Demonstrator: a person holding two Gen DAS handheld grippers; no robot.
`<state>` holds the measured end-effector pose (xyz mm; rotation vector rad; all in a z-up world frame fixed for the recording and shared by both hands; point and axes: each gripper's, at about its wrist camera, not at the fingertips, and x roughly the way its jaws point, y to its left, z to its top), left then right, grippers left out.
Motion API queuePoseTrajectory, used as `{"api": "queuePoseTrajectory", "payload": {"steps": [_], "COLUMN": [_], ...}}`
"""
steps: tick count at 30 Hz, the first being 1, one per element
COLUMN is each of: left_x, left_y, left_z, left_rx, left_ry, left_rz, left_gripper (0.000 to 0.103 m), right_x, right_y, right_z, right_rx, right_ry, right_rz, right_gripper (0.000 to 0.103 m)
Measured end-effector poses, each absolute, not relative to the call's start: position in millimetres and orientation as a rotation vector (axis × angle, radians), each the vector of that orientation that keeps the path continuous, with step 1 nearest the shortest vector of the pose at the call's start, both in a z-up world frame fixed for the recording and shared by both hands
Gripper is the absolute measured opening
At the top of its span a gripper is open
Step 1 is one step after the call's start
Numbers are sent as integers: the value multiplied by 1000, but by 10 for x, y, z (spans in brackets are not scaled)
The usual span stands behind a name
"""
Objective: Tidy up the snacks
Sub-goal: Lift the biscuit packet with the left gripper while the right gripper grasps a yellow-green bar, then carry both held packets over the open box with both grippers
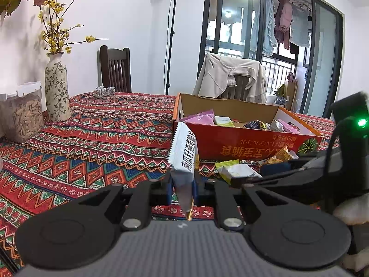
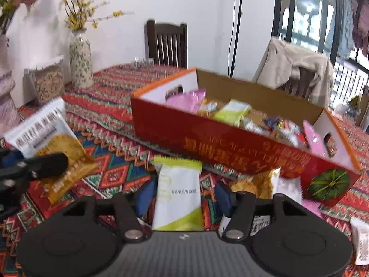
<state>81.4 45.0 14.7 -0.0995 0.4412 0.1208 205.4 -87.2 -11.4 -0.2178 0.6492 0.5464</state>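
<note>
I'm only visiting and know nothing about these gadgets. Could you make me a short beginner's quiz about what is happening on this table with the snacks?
1. True or false: the left gripper is shut on a white and gold packet.
2. What lies between the right gripper's blue pads?
A. a pink packet
B. a white and lime-green packet
C. nothing
3. Fill in: sorted snacks sit in a red cardboard ___ on the patterned tablecloth.

Key:
1. True.
2. B; the pads stand clear of its sides, so it is not yet gripped.
3. Box.
</note>
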Motion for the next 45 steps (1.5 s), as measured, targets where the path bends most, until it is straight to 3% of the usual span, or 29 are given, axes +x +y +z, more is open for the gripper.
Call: {"api": "queuePoseTrajectory", "payload": {"steps": [1,6,16,27,45], "left_x": [815,831,1108,1863,2984], "left_y": [450,450,356,176,-6], "left_z": [148,166,463,821,436], "left_rx": [-100,-100,-80,-103,-159], "left_ry": [442,440,368,321,387], "left_rz": [121,123,96,70,115], "left_gripper": [16,16,16,16,16], "right_x": [2084,2025,1957,2624,3490], "right_y": [-872,-911,-1266,-1761,-1994], "right_z": [-151,-159,366,719,299], "right_rx": [-209,-178,-84,8,123], "right_ry": [671,655,471,386,439], "right_rz": [554,573,538,384,296], "right_gripper": [38,37,37,37,37]}}
